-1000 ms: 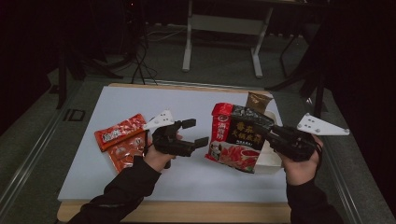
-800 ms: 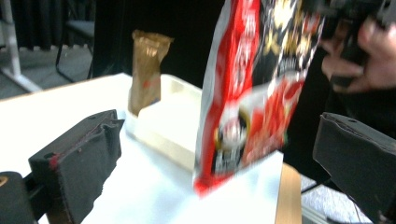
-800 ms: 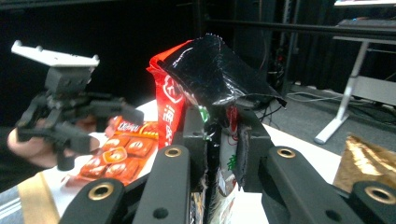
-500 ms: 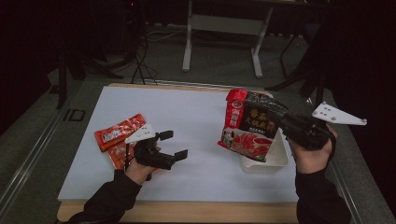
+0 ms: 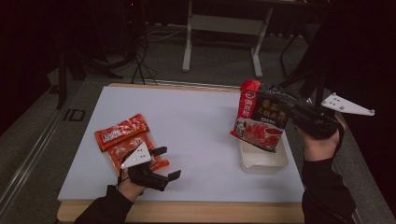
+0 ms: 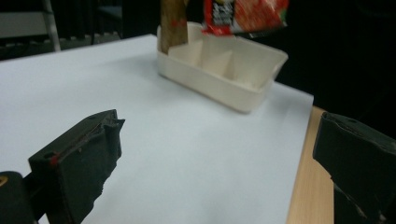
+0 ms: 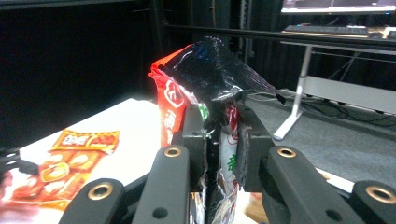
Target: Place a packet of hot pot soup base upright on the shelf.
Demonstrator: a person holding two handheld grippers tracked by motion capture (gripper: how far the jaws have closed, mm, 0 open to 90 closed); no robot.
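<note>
Right gripper (image 5: 299,112) clamped the red-and-black pouch (image 5: 261,116), holding it upright above the white tray (image 5: 264,161). Left gripper (image 5: 163,163) had just been opening, jaws wide with nothing between them, beside 2 orange packets (image 5: 123,140).

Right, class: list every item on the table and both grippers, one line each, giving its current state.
Left gripper: open, nothing between its fingers, low over the table.
Right gripper: shut on the red and black packet, held upright above the tray.
White tray: on the table, a brown packet standing in one end.
Two orange packets: lying flat, untouched.
</note>
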